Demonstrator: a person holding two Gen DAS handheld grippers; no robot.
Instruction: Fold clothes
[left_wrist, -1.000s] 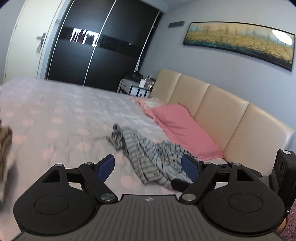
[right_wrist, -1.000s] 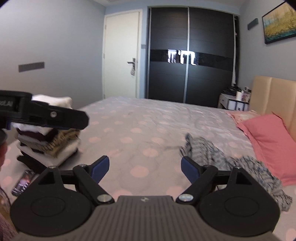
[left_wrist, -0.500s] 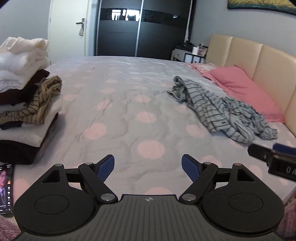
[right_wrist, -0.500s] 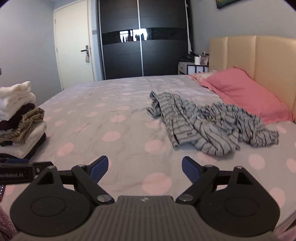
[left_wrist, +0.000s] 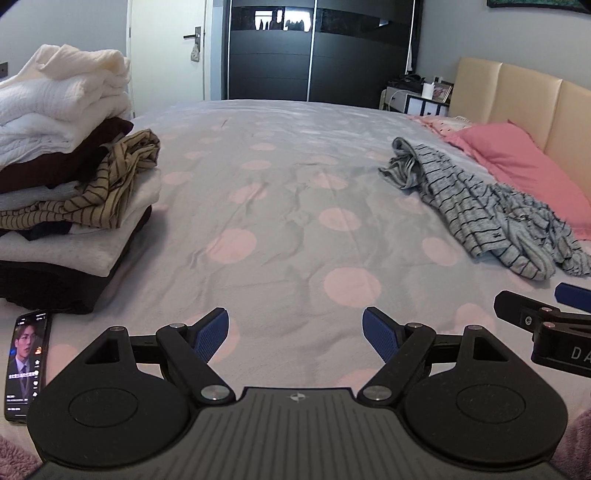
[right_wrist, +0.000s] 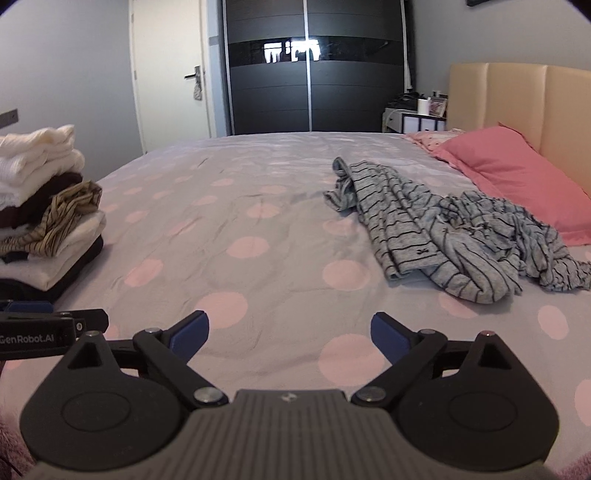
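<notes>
Right gripper spread; striped garment near pink pillow.

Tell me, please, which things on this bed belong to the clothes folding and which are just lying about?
Part of the job:
- crumpled grey striped garment
- stack of folded clothes
- left tongs and right tongs, both open and empty

Just lying about:
- phone
- pink pillow
- nightstand

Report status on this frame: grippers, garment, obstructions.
Left gripper open, empty. Right gripper open, empty. Grey striped garment crumpled, unfolded, beside pink pillow. Bedspread between grippers and garment unobstructed.
</notes>
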